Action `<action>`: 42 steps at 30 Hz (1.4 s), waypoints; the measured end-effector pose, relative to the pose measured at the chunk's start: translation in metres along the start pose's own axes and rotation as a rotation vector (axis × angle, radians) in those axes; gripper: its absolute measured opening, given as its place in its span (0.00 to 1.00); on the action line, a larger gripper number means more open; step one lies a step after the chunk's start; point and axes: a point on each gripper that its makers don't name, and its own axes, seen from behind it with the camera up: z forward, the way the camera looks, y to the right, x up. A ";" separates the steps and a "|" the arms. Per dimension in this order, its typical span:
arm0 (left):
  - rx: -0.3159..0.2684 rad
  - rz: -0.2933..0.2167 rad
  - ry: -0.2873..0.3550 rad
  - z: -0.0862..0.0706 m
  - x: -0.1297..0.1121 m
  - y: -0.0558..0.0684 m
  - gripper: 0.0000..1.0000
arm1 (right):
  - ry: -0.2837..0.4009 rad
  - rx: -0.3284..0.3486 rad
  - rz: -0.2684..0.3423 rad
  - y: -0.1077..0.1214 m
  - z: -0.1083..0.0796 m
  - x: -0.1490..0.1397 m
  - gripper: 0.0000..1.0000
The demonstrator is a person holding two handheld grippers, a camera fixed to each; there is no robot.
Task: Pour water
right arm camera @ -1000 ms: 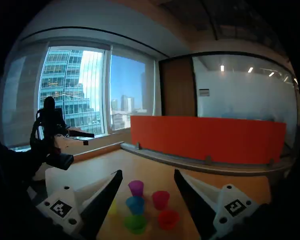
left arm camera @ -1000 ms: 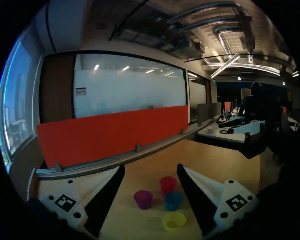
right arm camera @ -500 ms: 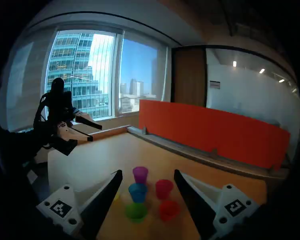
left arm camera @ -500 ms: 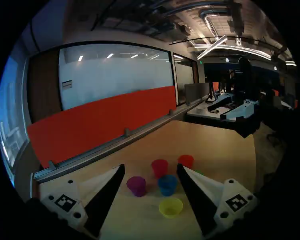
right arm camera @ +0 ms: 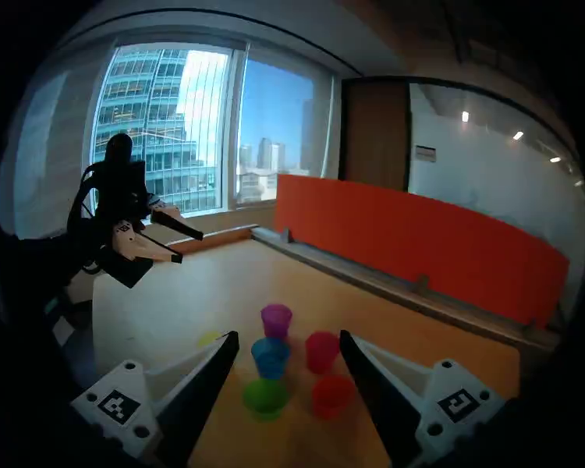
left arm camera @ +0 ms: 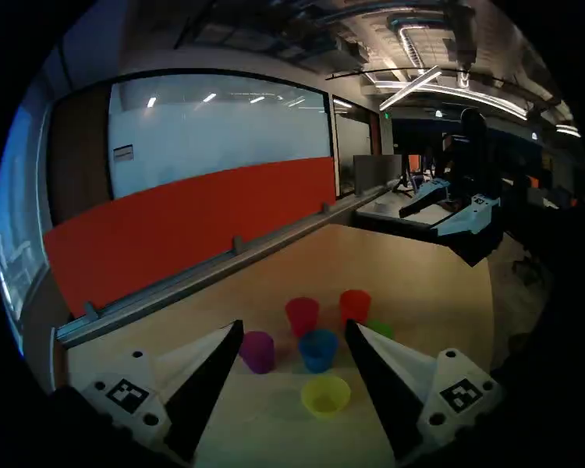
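Several small plastic cups stand in a cluster on the wooden table. In the left gripper view I see a purple cup, a pink cup, an orange-red cup, a blue cup, a yellow cup and a green cup half hidden by a finger. My left gripper is open above them, holding nothing. My right gripper is open too, over the purple cup, blue cup, pink cup, green cup and red cup.
An orange divider panel on a grey rail runs along the table's far edge. Each gripper appears across the table in the other's view: the right gripper and the left gripper, both hand-held. Windows lie beyond.
Both views have shifted so the cups sit higher and farther in between the fingers. The orange-red and green cups came into the left gripper view. Both grippers stay open.
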 end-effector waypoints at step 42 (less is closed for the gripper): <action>-0.095 -0.029 -0.139 0.047 -0.083 0.021 0.97 | -0.148 0.050 0.017 -0.003 0.038 -0.100 1.00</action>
